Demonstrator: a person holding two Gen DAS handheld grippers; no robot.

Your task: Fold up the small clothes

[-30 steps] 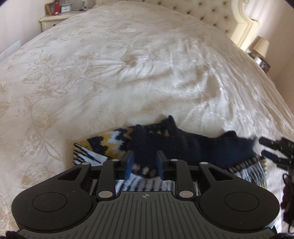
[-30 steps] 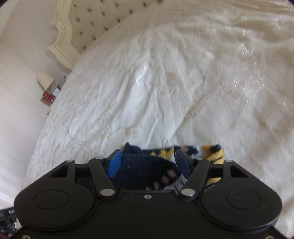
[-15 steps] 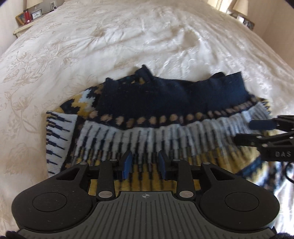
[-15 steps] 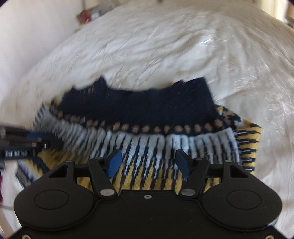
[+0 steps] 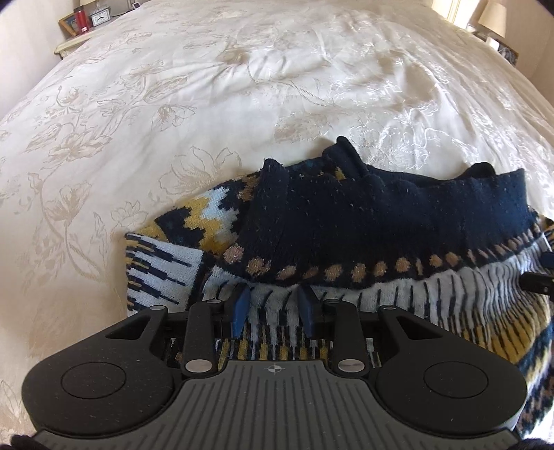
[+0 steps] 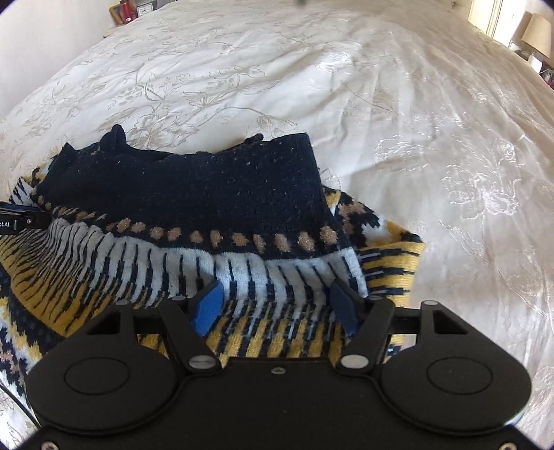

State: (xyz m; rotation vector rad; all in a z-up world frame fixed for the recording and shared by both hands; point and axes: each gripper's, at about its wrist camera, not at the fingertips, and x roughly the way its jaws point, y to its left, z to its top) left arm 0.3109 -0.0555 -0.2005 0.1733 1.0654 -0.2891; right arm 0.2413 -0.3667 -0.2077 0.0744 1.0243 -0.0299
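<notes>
1. The left gripper [image 5: 273, 304] hangs over the left part of the knitted sweater [image 5: 381, 235], jaws narrowly parted and released, with the white-and-navy striped knit showing between the pads. Risk, as I judge it: closing here could pinch only the top layer, so the fold would drag apart instead of lifting whole.
2. The sweater lies part-folded on the cream bedspread [image 5: 242, 86], navy hem band on top, patterned edges sticking out at both sides. Any uneven pull could skew these loose layers.
3. The right gripper [image 6: 277, 306] hovers over the sweater's right part, jaws wide and released, gripping nothing. Closing that wide could bunch the knit into a lump.
4. Count: one sweater, two grippers, one bedspread, two lamps, with one [image 5: 491, 17] at the far right.
</notes>
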